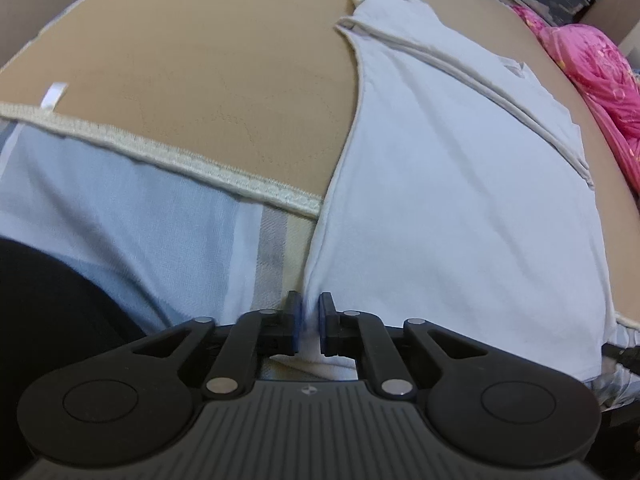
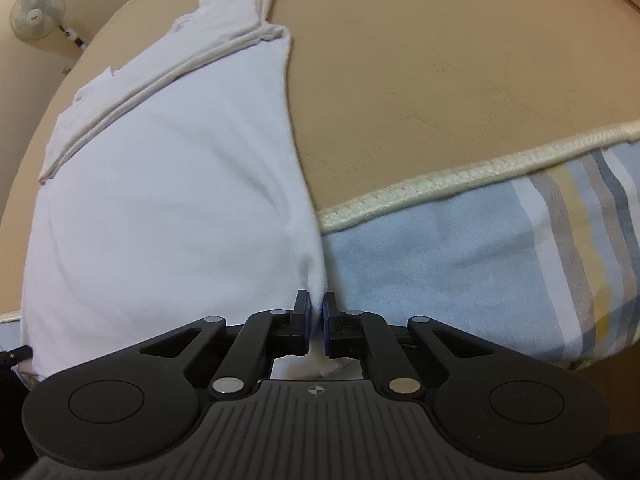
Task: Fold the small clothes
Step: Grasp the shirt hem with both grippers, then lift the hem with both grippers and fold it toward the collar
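Left gripper (image 1: 309,322): jaws nearly together, pinching the near left corner of the white shirt (image 1: 460,208); cloth bunches between the blue pads (image 1: 297,320)
Right gripper (image 2: 317,322): jaws nearly together, pinching the near right corner of the same shirt (image 2: 168,184); a fold of white cloth sits between its pads
Shirt: lies on the tan mattress top (image 1: 208,64), its near hem hanging over the front edge where both grippers hold it; far end narrows toward a rumpled sleeve or collar; a folded layer with cream trim crosses the upper part
Mattress edge: cream piping (image 1: 168,152) runs along the front rim; below it hangs a blue striped sheet (image 2: 480,240)
Open room: bare tan surface spreads wide to the shirt's left in the left view and to its right in the right view
Far side: pink cloth (image 1: 592,76) lies beyond the shirt, apart from it; a wall fan (image 2: 37,12) shows in the right view's top left corner
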